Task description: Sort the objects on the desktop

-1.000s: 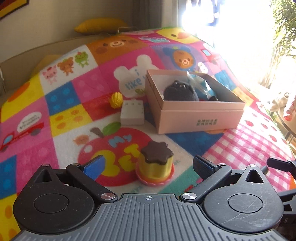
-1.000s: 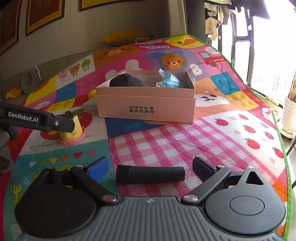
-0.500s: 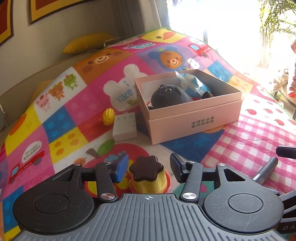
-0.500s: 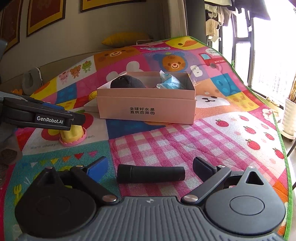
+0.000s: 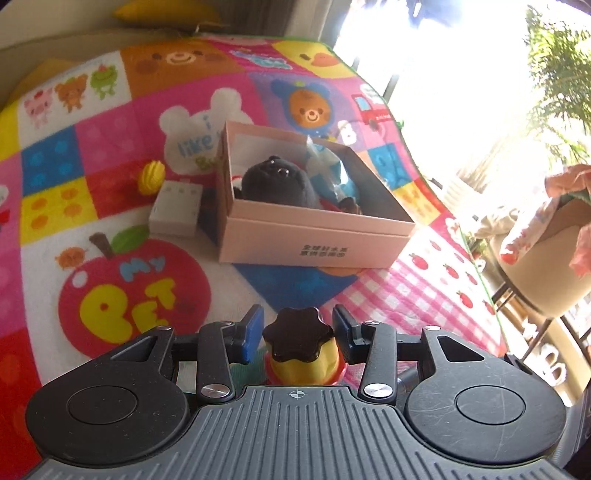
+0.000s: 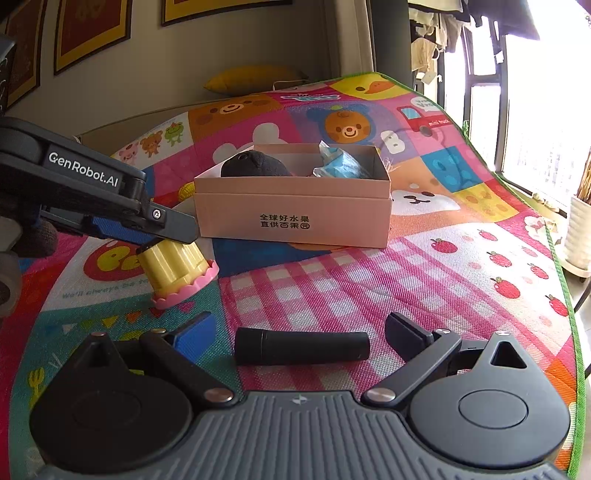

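Left wrist view looks down over a bright patchwork play mat [image 5: 110, 155] printed with bears, an apple and pink check, laid over the counter, with strong daylight pouring through a window [image 6: 539, 110] on the right and framed pictures [image 6: 92, 33] on the wall behind. A yellow cushion [image 6: 255, 79] lies at the mat's far edge. On the mat sits an open pink box [image 5: 314, 243] holding a dark plush toy [image 5: 277, 182] and a blue packet [image 6: 340, 166]; beside its left side lie a small white block [image 5: 175, 210] and a yellow ridged ball [image 5: 151, 177]. A second ago the left gripper [image 5: 297, 338] stood wide apart, short of the toy pudding [image 5: 301, 354]; it has since closed and is now clamped on the pudding's brown top, and in the right wrist view the pudding [image 6: 177, 269] hangs tilted, its pink base tipped off the mat. The right gripper [image 6: 301, 332] has stayed in place, fingers apart, with a black cylinder [image 6: 301, 347] lying on the mat between them, untouched.
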The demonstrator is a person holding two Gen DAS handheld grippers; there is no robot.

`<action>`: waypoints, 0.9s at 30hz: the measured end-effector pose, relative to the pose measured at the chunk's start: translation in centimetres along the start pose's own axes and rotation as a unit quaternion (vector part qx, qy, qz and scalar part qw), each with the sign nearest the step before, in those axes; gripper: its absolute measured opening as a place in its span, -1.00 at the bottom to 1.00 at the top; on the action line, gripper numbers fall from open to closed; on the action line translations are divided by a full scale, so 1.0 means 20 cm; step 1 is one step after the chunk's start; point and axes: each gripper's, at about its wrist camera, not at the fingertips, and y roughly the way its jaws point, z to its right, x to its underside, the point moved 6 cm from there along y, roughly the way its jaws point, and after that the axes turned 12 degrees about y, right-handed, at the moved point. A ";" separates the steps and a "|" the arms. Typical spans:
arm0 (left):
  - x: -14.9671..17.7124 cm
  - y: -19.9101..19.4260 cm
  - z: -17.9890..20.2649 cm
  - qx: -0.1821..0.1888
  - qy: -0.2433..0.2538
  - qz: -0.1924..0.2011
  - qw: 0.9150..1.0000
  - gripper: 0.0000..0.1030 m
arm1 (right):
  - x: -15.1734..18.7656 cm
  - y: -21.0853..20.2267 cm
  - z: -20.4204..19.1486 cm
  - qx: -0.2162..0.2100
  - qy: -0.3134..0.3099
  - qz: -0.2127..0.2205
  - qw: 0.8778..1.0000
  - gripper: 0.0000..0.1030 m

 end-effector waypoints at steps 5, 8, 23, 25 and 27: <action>0.01 -0.03 -0.07 -0.005 -0.025 0.016 1.000 -0.03 | 0.00 0.00 0.00 0.000 0.000 0.000 1.000 0.91; 0.01 -0.05 -0.12 -0.028 -0.019 0.022 0.999 0.10 | 0.00 0.00 0.00 0.000 0.000 0.001 1.000 0.91; 0.07 -0.21 -0.18 -0.087 0.039 0.060 0.994 0.94 | 0.00 0.01 0.00 0.003 -0.001 -0.001 1.000 0.91; 0.11 -0.23 -0.11 -0.070 0.079 0.053 0.993 0.95 | 0.00 0.01 -0.01 0.006 -0.004 -0.002 1.000 0.91; 0.16 -0.24 -0.04 -0.063 0.121 0.038 0.990 0.95 | 0.00 0.01 -0.01 0.006 -0.005 -0.002 1.000 0.91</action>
